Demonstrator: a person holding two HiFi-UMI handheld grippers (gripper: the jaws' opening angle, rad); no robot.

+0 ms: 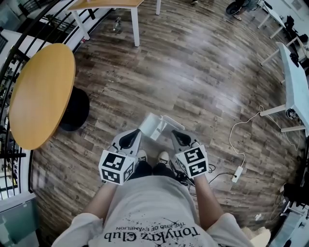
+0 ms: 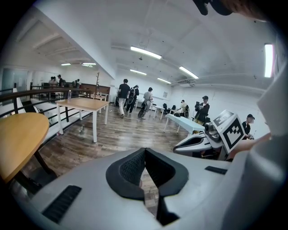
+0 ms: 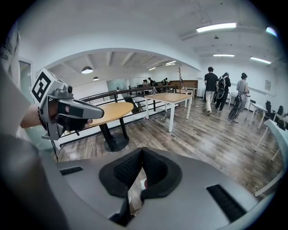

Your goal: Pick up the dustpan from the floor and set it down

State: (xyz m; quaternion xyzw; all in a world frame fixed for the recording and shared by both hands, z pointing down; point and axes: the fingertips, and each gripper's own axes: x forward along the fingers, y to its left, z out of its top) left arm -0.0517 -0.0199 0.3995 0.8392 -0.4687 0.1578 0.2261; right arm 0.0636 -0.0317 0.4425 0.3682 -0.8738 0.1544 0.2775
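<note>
Floor (image 1: 193,72): dark wood-look planks, glossy, with pale glare toward 12 o'clock. Dustpan (image 1: 157,125): white, down on the planks at 12 o'clock, just ahead of the shoes (image 1: 163,157), between the two gripper tips, gripped by neither. Left gripper (image 1: 131,139): clenched, black ribbed pads (image 2: 135,166) pressed together at the tip, nothing between them. Right gripper (image 1: 179,137): likewise clenched and empty, just beside the dustpan's right edge; contact not determinable. Round wooden table (image 1: 41,96) on a black pedestal base (image 1: 77,111) at 10 o'clock, close to a dark railing (image 1: 48,21). Rectangular wooden table (image 1: 106,4) on white legs at 11 o'clock, farther off. White table (image 1: 295,77) at 2 o'clock. White power strip (image 1: 236,173) with trailing cable on the floor at 3 o'clock. In the gripper views: open office hall, white ceiling with strip lights (image 2: 145,52), several persons (image 2: 123,96) standing toward the far end.
</note>
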